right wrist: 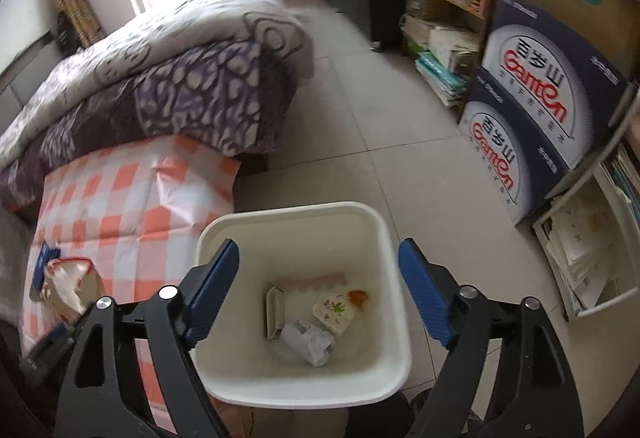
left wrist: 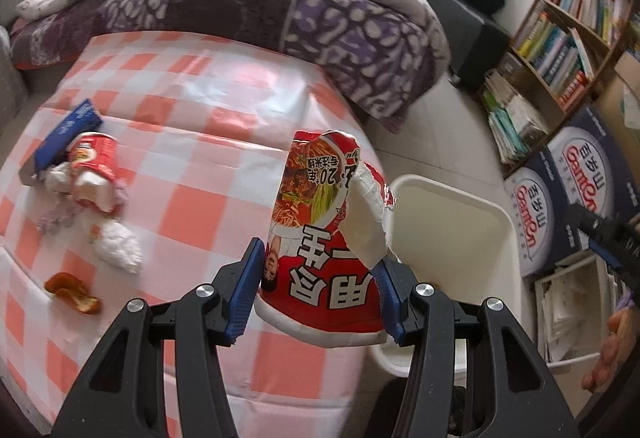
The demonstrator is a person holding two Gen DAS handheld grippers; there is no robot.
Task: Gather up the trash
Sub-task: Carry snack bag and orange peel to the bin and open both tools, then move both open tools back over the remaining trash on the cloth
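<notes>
1. Bedroom floor of pale tiles (right wrist: 384,126) lies under everything, with a low table in a pink-and-white checked cloth (left wrist: 192,174) beside a white bin (right wrist: 304,378); a folded purple quilt (left wrist: 248,14) sits behind the table and a bookshelf (left wrist: 568,30) stands against the far wall.

2. Nearest in the left wrist view, the left gripper (left wrist: 320,294) is clamped on a crushed red noodle cup (left wrist: 320,222), both blue pads pressing its sides; the cup hangs over the table's edge, just beside the bin's rim, not yet over the opening.

3. In the right wrist view the right gripper (right wrist: 320,290) hangs above the bin with its jaws spread wide and nothing between them; wrappers and crumpled paper (right wrist: 308,342) already lie on the bin's floor.

4. Farther out on the cloth more trash waits: orange peel (left wrist: 72,292), white tissue (left wrist: 118,246), a second red cup (left wrist: 94,166) on its side, and a blue packet (left wrist: 66,136) behind it.

5. The step in hand looks like carrying the noodle cup to the bin; I judge the task partly done, several pieces being left.

6. Next, the left hand needs to bring the cup fully over the opening before letting go; the empty right hand is free to go back for the peel or the tissue; the two hands should keep clear of each other at the rim.
</notes>
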